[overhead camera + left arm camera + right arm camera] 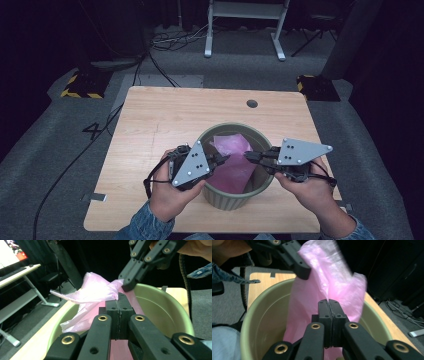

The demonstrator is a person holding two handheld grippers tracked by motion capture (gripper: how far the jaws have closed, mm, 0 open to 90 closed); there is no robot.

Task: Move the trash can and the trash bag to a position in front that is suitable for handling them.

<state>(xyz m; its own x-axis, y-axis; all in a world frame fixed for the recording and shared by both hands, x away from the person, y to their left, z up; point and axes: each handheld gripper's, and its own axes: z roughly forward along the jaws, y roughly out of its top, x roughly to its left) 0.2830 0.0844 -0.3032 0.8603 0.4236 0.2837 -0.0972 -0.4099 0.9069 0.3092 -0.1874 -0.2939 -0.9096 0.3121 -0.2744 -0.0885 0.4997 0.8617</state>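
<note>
A pale green bin (pixel 227 199) stands on the wooden table (pixel 160 125) near its front edge. Inside it is a pink plastic bag (pixel 234 167), whose top rises above the rim. My left gripper (pixel 226 159) reaches over the bin from the left and is shut on the bag's upper edge (pixel 100 291). From the right comes my right gripper (pixel 248 156), shut on the same bag (pixel 329 277). The two sets of fingertips are close together over the bin's mouth. In the left gripper view the right gripper (pixel 128 283) pinches the film just beyond my left gripper (pixel 120 298). In the right gripper view my right gripper (pixel 329 302) pinches it below the left gripper (pixel 302 272).
A round cable hole (pixel 252 103) lies in the table near its far edge. Beyond the table are floor cables (pixel 170 40), a white desk frame (pixel 245 25) and yellow-and-black striped bases (pixel 80 87). Bare tabletop lies left of and behind the bin.
</note>
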